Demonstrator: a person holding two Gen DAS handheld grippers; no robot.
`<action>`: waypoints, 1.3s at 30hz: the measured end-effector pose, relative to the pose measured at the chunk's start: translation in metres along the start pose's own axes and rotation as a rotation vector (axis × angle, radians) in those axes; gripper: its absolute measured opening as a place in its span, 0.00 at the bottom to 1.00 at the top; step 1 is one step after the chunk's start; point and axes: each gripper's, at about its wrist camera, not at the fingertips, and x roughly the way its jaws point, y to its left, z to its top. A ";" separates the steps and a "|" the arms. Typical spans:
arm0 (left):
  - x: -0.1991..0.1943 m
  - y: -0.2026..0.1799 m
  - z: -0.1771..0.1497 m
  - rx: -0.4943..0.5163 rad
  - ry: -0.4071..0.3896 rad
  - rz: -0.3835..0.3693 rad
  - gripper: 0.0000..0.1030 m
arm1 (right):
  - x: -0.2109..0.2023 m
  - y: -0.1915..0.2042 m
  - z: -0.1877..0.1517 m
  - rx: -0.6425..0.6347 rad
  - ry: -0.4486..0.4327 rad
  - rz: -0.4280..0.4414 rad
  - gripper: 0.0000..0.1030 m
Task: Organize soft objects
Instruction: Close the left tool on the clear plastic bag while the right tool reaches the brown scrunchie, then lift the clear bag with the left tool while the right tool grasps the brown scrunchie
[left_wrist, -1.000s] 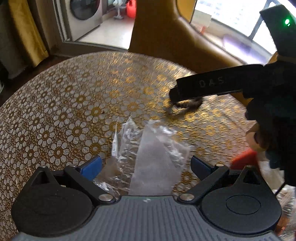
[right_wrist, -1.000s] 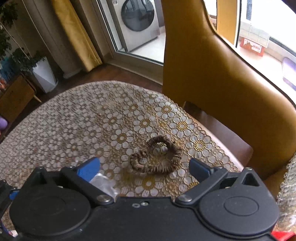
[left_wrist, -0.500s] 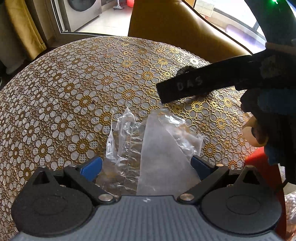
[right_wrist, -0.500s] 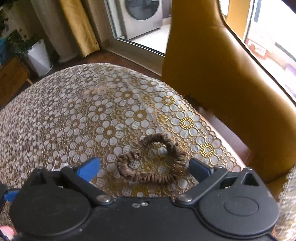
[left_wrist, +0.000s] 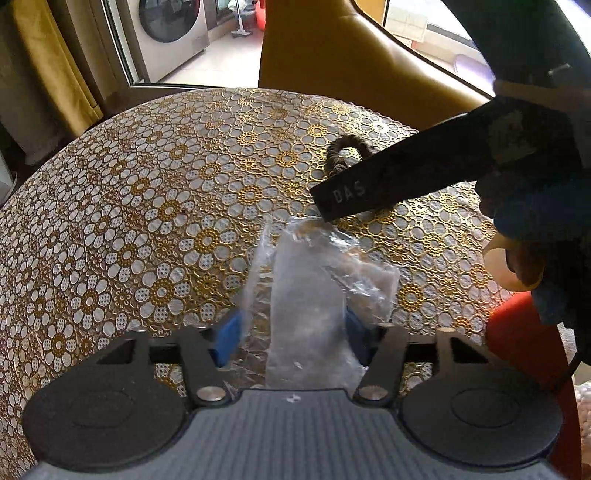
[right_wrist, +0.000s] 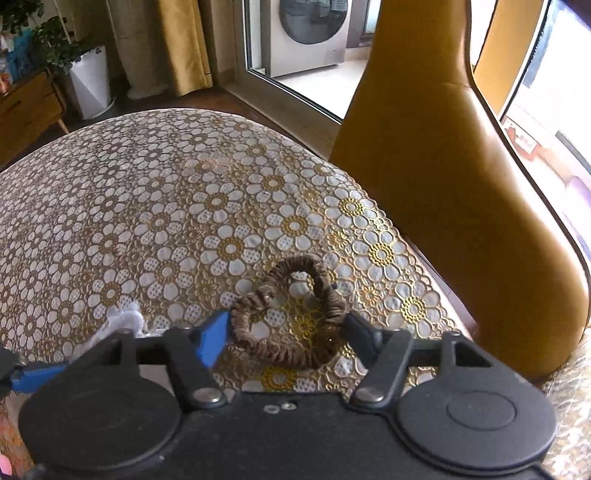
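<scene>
A crumpled clear plastic bag (left_wrist: 314, 288) lies on the flower-patterned tablecloth (left_wrist: 147, 206). My left gripper (left_wrist: 291, 332) points down over it. Its jaws are closing, with the bag between the blue pads (left_wrist: 229, 336) and no squeeze showing. A brown scrunchie (right_wrist: 291, 317) lies near the table's right edge. My right gripper (right_wrist: 284, 332) straddles it with its jaws closing and a pad at each end of the loop. In the left wrist view, one black right finger (left_wrist: 369, 188) crosses in front of the scrunchie (left_wrist: 347, 147). The bag's edge (right_wrist: 122, 321) shows at the lower left of the right wrist view.
A mustard leather chair (right_wrist: 443, 184) stands against the table's far right edge. A red object (left_wrist: 517, 332) sits below the person's gloved hand (left_wrist: 535, 229). Beyond the table are a washing machine (right_wrist: 310, 33), curtains, a potted plant (right_wrist: 88, 85) and a wooden cabinet (right_wrist: 26, 107).
Both grippers came down closer to the table. Each pair of jaws narrowed from wide open, the left around the bag and the right around the scrunchie.
</scene>
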 end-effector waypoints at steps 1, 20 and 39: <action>-0.002 -0.001 0.000 0.002 -0.005 -0.001 0.44 | -0.004 -0.001 -0.002 -0.003 -0.003 0.000 0.57; -0.059 0.018 -0.017 -0.085 -0.094 -0.037 0.11 | -0.086 -0.026 -0.033 0.098 -0.138 0.088 0.10; -0.199 0.025 -0.070 -0.149 -0.189 -0.026 0.11 | -0.188 -0.032 -0.065 0.087 -0.154 0.173 0.10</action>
